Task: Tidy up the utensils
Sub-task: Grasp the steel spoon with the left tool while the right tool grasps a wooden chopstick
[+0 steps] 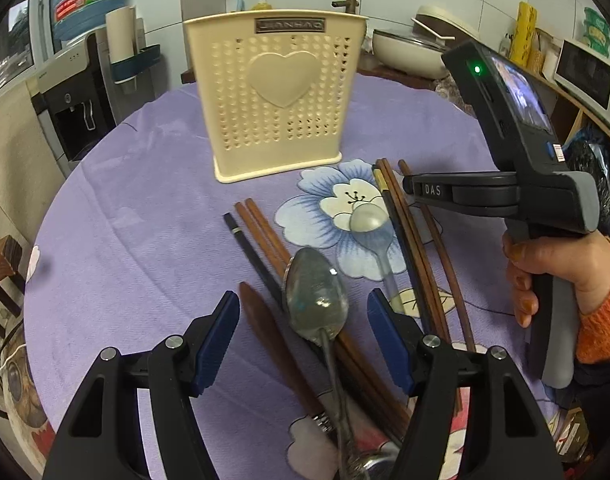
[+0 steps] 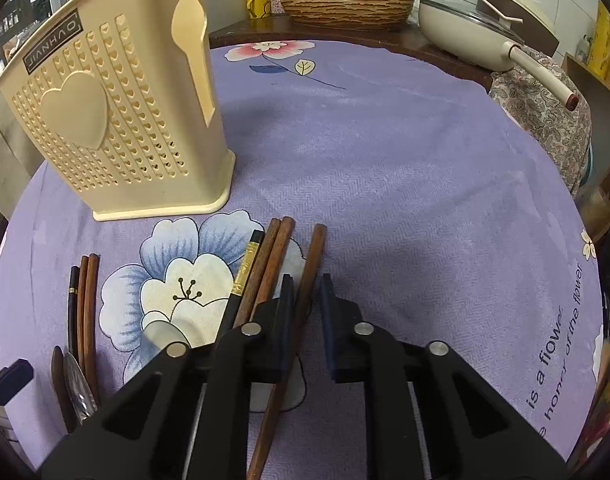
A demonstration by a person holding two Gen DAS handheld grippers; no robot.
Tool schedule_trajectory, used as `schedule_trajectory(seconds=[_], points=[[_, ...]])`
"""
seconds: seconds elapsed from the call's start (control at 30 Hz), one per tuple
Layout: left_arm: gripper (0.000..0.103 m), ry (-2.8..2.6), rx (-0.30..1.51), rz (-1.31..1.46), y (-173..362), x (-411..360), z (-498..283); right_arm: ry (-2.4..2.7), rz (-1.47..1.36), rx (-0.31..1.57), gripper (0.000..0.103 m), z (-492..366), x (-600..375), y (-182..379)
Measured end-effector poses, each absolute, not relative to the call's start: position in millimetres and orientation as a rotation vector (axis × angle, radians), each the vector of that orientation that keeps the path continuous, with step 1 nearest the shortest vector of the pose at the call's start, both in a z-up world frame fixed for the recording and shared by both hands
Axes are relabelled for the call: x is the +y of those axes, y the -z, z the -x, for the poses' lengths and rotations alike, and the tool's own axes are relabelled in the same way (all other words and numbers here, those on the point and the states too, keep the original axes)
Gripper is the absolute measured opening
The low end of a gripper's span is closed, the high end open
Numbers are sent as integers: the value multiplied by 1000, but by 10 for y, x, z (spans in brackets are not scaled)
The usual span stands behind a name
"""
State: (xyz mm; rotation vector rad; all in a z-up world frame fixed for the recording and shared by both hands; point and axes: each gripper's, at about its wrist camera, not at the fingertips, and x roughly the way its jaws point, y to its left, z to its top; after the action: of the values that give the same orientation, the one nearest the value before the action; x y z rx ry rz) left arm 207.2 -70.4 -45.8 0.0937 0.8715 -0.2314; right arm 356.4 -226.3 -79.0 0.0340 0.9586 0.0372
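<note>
A cream perforated utensil holder (image 1: 277,100) (image 2: 117,120) stands upright on the purple flowered cloth (image 2: 385,152). In front of it lie a metal spoon (image 1: 317,300), a clear plastic spoon (image 1: 369,220), a dark wooden utensil (image 1: 265,320), and brown (image 1: 265,232) and black chopsticks (image 1: 249,248). My left gripper (image 1: 303,300) hangs open just over the metal spoon's bowl, holding nothing. My right gripper (image 2: 308,280) (image 1: 413,190) is closed around a single brown chopstick (image 2: 315,248) lying on the cloth. A brown pair (image 2: 273,252) and a gold-banded black chopstick (image 2: 245,272) lie just left of it.
A cream pan with a long handle (image 2: 457,36) and a wicker basket (image 2: 345,0) sit on the counter behind the round table. A water dispenser (image 1: 77,92) stands at the left, a microwave (image 1: 589,76) at the right. An orange-sleeved hand (image 1: 545,272) holds the right gripper.
</note>
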Motion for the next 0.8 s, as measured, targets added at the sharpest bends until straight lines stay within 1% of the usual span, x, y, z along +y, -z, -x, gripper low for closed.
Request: schedule_trajectory(seconds=[0.1, 0.3, 0.57, 0.8], points=[[65, 211, 878, -134, 487, -830, -2135, -41, -38, 963, 11, -3576, -2269, 790], [58, 196, 915, -152, 577, -926, -2230, -49, -40, 954, 11, -3565, -2280, 800], [37, 188, 936, -182, 619, -985, -2248, -51, -44, 954, 11, -3570, -2290, 798], [37, 185, 932, -168, 610, -983, -2252, -53, -52, 952, 11, -3576, -2291, 799]])
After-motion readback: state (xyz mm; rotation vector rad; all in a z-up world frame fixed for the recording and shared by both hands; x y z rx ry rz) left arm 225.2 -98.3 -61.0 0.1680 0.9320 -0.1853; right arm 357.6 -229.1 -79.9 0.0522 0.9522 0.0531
